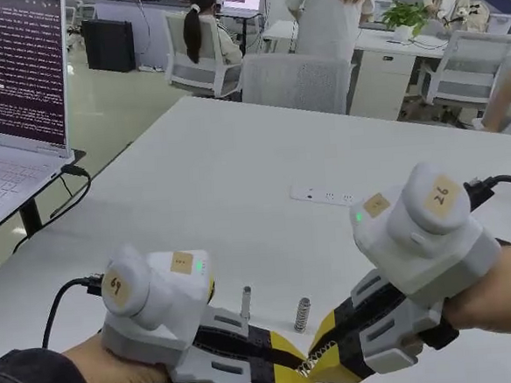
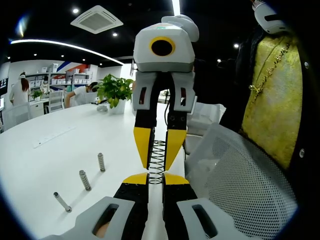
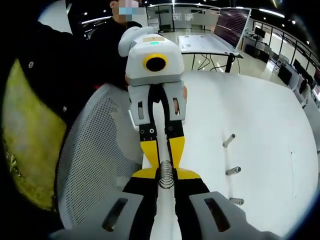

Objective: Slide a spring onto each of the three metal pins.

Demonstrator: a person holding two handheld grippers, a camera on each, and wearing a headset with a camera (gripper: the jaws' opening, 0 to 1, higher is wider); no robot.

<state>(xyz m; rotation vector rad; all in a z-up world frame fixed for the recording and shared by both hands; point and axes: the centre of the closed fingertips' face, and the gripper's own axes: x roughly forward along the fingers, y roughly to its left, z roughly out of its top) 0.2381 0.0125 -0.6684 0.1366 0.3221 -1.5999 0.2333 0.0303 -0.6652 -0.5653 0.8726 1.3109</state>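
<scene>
Right, head view first: my left gripper [image 1: 299,377] and right gripper [image 1: 324,355] meet tip to tip over the near edge of the white table [image 1: 237,175], with the loose spring [image 1: 309,360] bridging them. Just beyond stand a bare pin [image 1: 246,304] and, to its right, a sprung pin [image 1: 303,313]. A power strip [image 1: 326,195] lies farther back, and a laptop [image 1: 12,103] sits at far left.

Left gripper view: my own jaws are pressed together on the near end of the loose spring [image 2: 156,157]. The right gripper [image 2: 158,162] faces me, its yellow fingers [image 2: 142,142] pinching the same spring farther along. To the left the pins stand in a row: the bare pin [image 2: 62,201] nearest, then the sprung pin [image 2: 85,180], then a second sprung pin [image 2: 101,162]. A mesh chair [image 2: 235,175] sits to the right.

Right gripper view: I look down the loose spring [image 3: 166,176] end-on, nipped between my own jaw tips, with the left gripper [image 3: 164,162] clamped on its far end. On the table the second sprung pin [image 3: 236,201] is nearest and the bare pin [image 3: 229,140] farthest.
</scene>
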